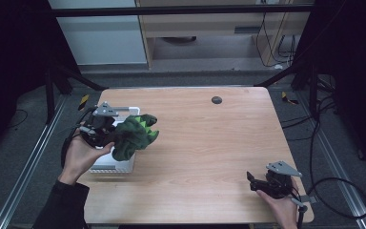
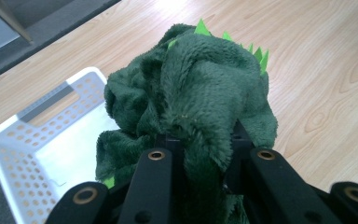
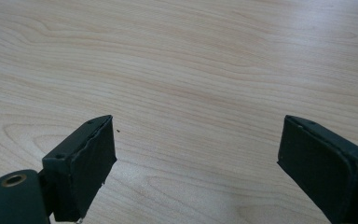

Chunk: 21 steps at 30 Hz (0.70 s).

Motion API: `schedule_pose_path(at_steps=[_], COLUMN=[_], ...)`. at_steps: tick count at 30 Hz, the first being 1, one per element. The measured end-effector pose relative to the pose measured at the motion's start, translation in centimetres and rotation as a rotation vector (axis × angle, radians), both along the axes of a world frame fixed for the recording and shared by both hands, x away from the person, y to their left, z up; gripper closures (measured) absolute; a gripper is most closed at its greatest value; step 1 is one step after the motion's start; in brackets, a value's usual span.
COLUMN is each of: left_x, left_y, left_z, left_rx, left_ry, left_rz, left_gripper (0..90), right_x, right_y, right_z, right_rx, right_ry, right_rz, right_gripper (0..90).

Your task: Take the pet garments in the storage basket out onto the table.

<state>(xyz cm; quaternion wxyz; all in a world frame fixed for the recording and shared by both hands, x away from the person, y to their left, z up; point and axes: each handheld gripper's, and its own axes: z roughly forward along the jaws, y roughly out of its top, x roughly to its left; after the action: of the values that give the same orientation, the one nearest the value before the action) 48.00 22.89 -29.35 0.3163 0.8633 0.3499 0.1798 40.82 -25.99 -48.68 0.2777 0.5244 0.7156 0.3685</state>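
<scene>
My left gripper clenched on green plush, hanging above white basket at frame left; drop pending. Right gripper released, idle.

A: How's the light?
B: Dim around the edges from above; the surface is evenly lit, pale glare ahead of the left hand-held gripper.
A: Sharpness?
B: Slightly soft, with faint shadows.

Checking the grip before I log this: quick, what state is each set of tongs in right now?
Left tongs: closed on the green plush toy, held above the white basket.
Right tongs: open, holding nothing, over the table.
</scene>
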Motion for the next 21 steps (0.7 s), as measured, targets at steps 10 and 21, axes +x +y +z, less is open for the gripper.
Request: schedule_pose_path(at_steps=[10,21], left_x=[-0.2,-0.3], left_y=[-2.4,-4.8], left_z=[-0.4,-0.9], left_rx=[0.001,0.021], left_ry=[0.016,0.023], left_rz=[-0.063,-0.123], left_gripper=[76.9,76.9], right_x=[0.0,0.0], right_y=[0.0,0.0], right_z=[0.0,0.1], right_rx=[-0.001,0.002], right_ry=[-0.004,-0.009], right_rz=[0.001,0.003], right_gripper=[11.0,11.0])
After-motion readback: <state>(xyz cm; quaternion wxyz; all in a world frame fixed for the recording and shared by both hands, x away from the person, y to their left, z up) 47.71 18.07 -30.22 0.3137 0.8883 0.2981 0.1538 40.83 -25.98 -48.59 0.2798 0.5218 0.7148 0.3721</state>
